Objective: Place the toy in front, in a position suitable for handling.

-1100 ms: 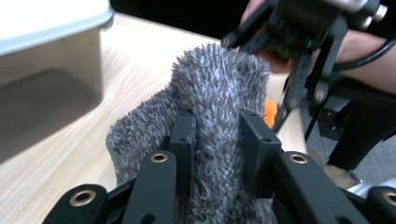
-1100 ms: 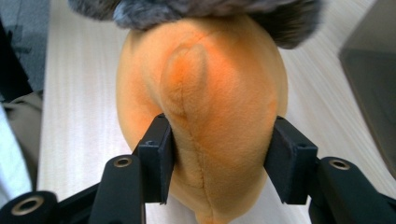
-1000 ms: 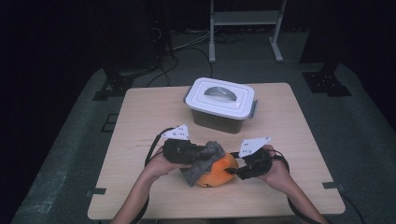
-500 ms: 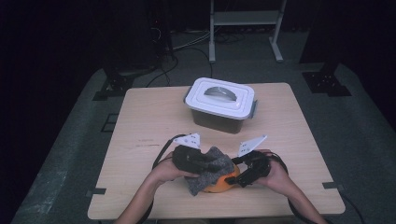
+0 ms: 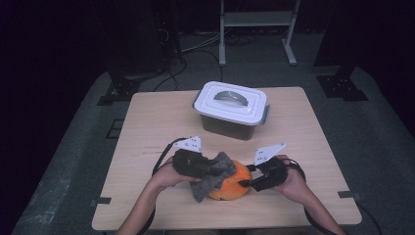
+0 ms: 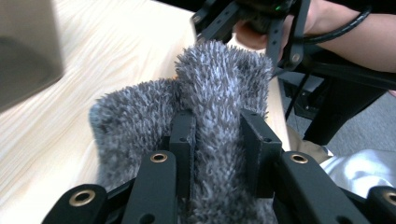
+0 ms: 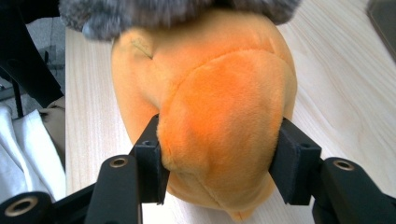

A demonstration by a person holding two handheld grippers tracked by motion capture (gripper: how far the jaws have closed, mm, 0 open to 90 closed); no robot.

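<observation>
The orange plush toy [image 5: 229, 185] lies on the near part of the light wooden table [image 5: 161, 122], between the person's two hands, and a grey shaggy cloth [image 5: 213, 175] is draped over its top and left side, hanging down to the tabletop in front. In the right gripper view the toy [image 7: 219, 116] fills the space between the two black jaws, its rounded end bulging out between them; both pads press into the plush on either side, so the right gripper [image 7: 219, 163] has hold of the toy, its jaws having just been closing on it. The edge of the cloth [image 7: 154, 14] shows along the top of that view, lying on the toy. In the left gripper view the left gripper [image 6: 217, 144] is clamped on a fold of the cloth [image 6: 205, 93], the jaws drawn close with the fluffy pile squeezed between them and spilling out on both sides. From above, the left gripper [image 5: 215, 171] comes at the toy from the left and the right gripper [image 5: 248, 182] from the right, each held in a hand, with cables trailing back along the forearms. Farther back on the table, well apart from the toy, stands a storage box with a white lid [image 5: 231, 103] that is shut on it.
</observation>
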